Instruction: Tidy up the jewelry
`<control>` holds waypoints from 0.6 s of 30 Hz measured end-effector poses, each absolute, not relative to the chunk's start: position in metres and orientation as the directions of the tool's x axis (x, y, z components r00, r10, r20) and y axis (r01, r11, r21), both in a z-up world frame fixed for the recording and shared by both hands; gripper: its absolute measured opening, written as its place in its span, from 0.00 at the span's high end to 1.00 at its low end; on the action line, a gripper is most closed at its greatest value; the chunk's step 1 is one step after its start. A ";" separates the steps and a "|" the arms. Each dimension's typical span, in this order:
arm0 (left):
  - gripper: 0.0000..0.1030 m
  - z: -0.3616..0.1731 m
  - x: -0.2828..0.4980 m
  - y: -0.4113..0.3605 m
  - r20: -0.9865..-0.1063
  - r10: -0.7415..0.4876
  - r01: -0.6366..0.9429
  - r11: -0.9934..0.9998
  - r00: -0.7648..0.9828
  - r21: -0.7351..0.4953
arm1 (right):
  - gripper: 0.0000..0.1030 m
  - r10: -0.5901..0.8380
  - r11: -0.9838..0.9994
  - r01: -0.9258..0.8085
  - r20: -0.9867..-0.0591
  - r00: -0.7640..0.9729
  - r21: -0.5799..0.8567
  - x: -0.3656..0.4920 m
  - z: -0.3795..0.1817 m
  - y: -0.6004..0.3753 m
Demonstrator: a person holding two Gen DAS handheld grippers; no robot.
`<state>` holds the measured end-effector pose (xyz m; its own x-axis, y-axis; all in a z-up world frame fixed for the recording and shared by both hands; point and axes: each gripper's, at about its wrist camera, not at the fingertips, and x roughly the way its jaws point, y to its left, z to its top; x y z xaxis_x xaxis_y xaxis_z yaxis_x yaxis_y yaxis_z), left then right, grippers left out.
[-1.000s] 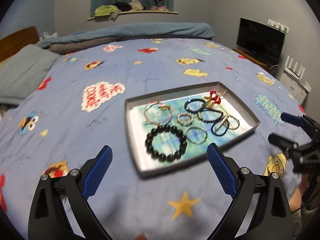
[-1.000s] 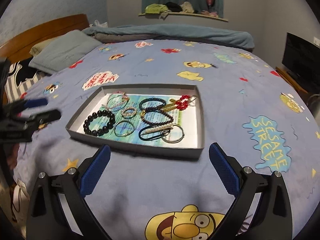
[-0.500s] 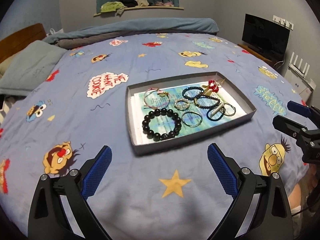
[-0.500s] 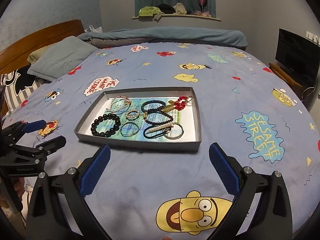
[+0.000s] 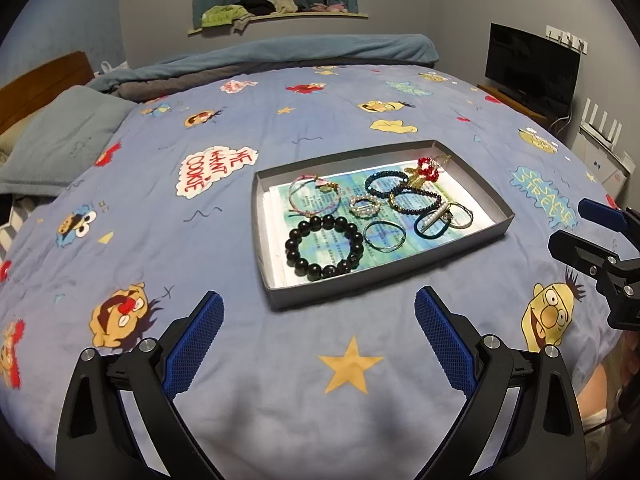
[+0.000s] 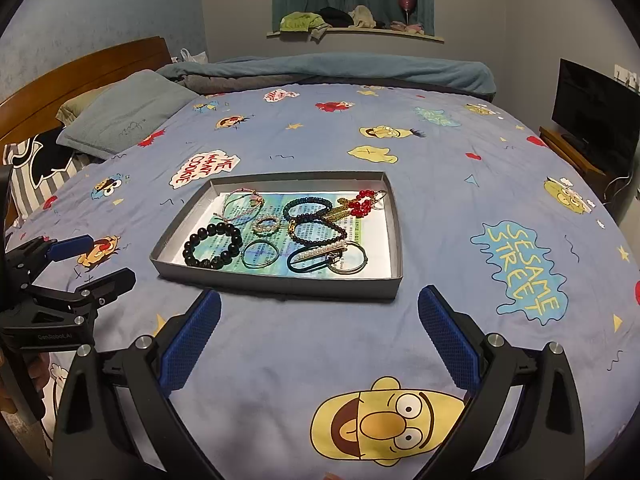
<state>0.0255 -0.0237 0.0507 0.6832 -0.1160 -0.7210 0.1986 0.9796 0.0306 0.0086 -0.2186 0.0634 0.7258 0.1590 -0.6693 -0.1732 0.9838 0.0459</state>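
Left gripper (image 5: 318, 312): spread wide, blue pads bare, nothing held, poised above the bedsheet (image 5: 224, 360) just short of the tray's near wall. Right gripper (image 6: 319, 308): likewise spread and unladen, aimed at the same grey tray (image 6: 280, 285) from its other side, close to its near wall; neither touching it.

Outward, in the tray: all jewelry seen, on a printed paper. Black bead bracelet (image 5: 323, 247) at the near left corner; pink cord bracelet (image 5: 314, 194) behind it; small pearl ring-shaped piece (image 5: 363, 207) and thin green bangle (image 5: 385, 235) in the middle, apart; dark bead bracelets (image 5: 404, 194), red bead charm (image 5: 428, 168) and pearl clip (image 5: 436, 216) overlapping at the right.

No jewelry visible outside the tray. Fits either a gathered, finished set or a heap awaiting sorting; undecidable from here.
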 end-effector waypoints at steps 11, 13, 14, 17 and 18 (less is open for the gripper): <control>0.07 0.051 0.025 -0.024 -0.721 -0.117 0.200 0.979 0.683 0.031 | 0.05 0.162 0.983 -0.179 -0.673 0.722 0.044 0.008 0.064 -0.219; 0.07 0.051 0.025 -0.024 -0.721 -0.117 0.200 0.979 0.683 0.031 | 0.05 0.162 0.983 -0.179 -0.672 0.722 0.045 0.008 0.064 -0.219; 0.07 0.050 0.025 -0.025 -0.721 -0.116 0.201 0.979 0.683 0.032 | 0.05 0.162 0.983 -0.179 -0.673 0.722 0.045 0.008 0.064 -0.219; 0.07 0.050 0.024 -0.025 -0.722 -0.118 0.202 0.979 0.682 0.031 | 0.05 0.161 0.983 -0.179 -0.674 0.720 0.044 0.008 0.063 -0.219; 0.07 0.050 0.025 -0.025 -0.722 -0.117 0.201 0.979 0.682 0.031 | 0.05 0.161 0.983 -0.179 -0.676 0.719 0.044 0.008 0.063 -0.219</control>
<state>0.0250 -0.0245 0.0498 0.6822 -0.1173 -0.7217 0.2010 0.9791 0.0308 0.0085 -0.2187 0.0630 0.7194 0.1613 -0.6756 -0.1790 0.9829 0.0441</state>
